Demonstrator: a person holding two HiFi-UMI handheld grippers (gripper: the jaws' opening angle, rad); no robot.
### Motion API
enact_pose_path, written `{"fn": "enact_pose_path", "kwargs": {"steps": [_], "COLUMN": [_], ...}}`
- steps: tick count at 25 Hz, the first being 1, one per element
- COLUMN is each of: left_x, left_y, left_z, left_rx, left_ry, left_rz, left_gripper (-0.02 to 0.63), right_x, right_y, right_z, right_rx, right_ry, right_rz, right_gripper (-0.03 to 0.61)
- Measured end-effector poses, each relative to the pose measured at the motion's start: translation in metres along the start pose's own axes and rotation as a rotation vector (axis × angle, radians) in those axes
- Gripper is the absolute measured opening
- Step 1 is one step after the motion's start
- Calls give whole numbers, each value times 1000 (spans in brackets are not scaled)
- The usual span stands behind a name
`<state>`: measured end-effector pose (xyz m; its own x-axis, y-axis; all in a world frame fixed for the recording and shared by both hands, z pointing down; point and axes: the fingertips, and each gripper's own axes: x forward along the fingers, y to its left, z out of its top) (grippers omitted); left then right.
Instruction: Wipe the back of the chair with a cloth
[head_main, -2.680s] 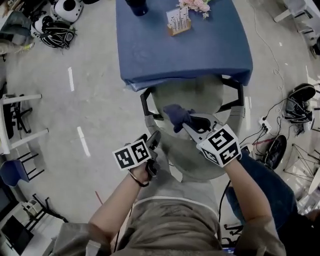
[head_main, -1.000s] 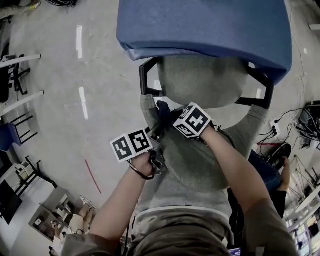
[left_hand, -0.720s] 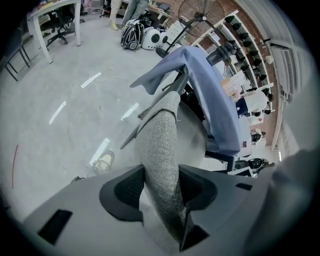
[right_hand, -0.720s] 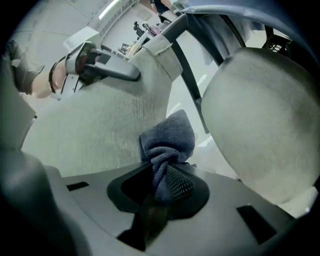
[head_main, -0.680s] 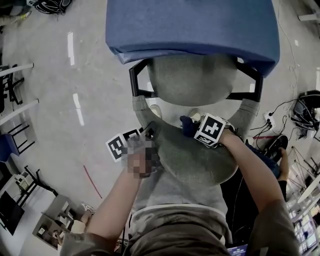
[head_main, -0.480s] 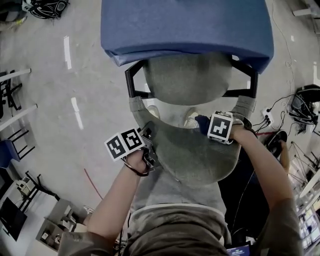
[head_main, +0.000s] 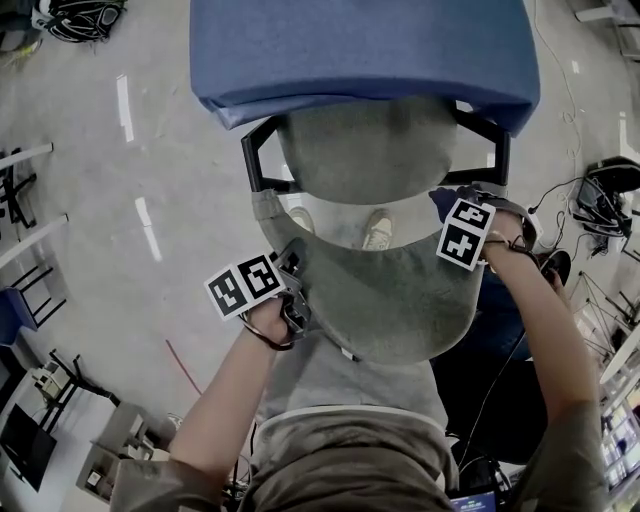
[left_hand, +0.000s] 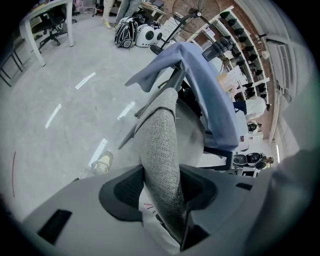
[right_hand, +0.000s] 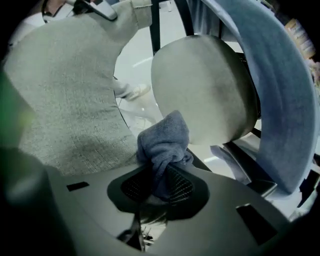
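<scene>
The grey fabric chair back (head_main: 380, 300) curves below me, its round seat (head_main: 365, 150) tucked under the blue-draped table (head_main: 360, 50). My left gripper (head_main: 292, 292) is shut on the back's left edge. In the left gripper view the fabric edge (left_hand: 159, 150) runs between the jaws of that gripper (left_hand: 161, 189). My right gripper (head_main: 452, 212) sits at the back's upper right corner, shut on a bunched blue cloth (head_main: 444, 203). In the right gripper view the cloth (right_hand: 164, 142) sticks out of this gripper (right_hand: 157, 186), beside the chair back (right_hand: 65, 100) and the seat (right_hand: 205, 90).
Black armrests (head_main: 262, 160) flank the seat. A shoe (head_main: 377, 229) shows on the floor through the gap under the back. Cables and gear (head_main: 610, 195) lie at the right. Desk legs and a blue chair (head_main: 20, 290) stand at the left.
My right gripper has swept with the cloth from the chair back's left part along its top to the right corner. The left gripper has kept its hold on the left edge.
</scene>
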<state>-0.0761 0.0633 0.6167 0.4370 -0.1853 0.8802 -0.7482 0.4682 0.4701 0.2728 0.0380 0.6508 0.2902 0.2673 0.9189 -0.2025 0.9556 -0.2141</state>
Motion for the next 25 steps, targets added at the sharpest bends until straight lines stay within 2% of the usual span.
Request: {"fn": "enact_pose_path", "kwargs": {"steps": [2,3,5,9,12,16,19,22,25], "left_x": [0,0,0,1,1,1,2,-1,0], "left_y": [0,0,-1,-2,-2,0,-1,0,0], "left_z": [-1,-1,-1,-1,-1,-1,-1,-1,0], "left_rx": [8,10,11,5,4,2,-4,-11,-4], "left_ry": [3,4,4,-2,-1,0,-7,-15,-13], "left_rz": [-6,-8,-13,-24,-27,-26,-25,-24,-23], "left_gripper": [204,204,206,207,207,206,206,202,202], "right_x": [7,10,11,-17,-56,-97,-120,-127,-115], "right_y": [16,29,58,113,139,137,121,118,128], "right_z": [7,13,36,104,165,230,260,267,253], "right_rx": [-32,-44,-24,56,98,182,224,195,199], "right_ry": [29,31,-18,-229,-420,-641,-770,-793,-784], "right_rz": [-26,-7,89,325,423,449,436,415,470], "right_gripper": [87,86,86,84,84,84,84,84,84]}}
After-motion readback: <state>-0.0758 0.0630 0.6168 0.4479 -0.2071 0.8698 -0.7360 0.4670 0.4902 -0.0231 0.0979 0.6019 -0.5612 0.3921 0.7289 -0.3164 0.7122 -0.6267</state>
